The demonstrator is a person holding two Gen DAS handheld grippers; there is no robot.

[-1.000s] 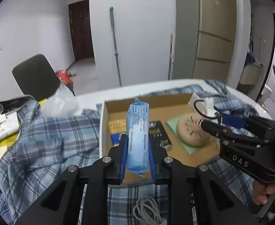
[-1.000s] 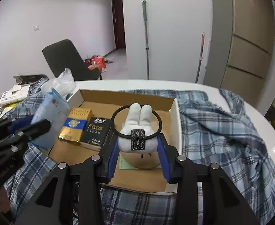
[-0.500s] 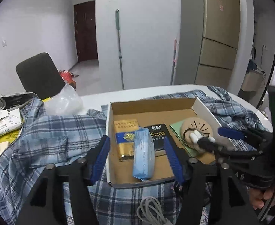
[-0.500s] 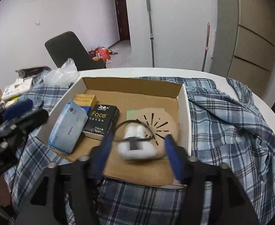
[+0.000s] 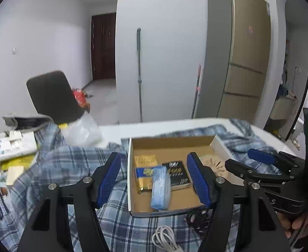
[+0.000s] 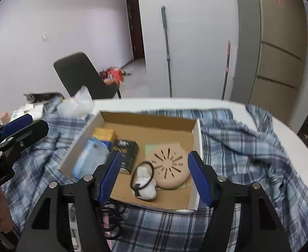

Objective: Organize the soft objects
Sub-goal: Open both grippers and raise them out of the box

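Lying beside the box (image 5: pixel 217 145): plaid cloth (image 5: pixel 55 163) and white cable (image 5: pixel 164 237).

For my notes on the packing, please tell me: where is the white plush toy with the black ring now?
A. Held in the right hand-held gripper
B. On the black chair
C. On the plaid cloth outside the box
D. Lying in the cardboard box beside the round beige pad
D: the white plush toy lies on the floor of the cardboard box, against the round beige pad, and the right hand-held gripper is open and holds nothing.

Blue-plaid cloth (image 6: pixel 248 147), brown box (image 6: pixel 145 121)
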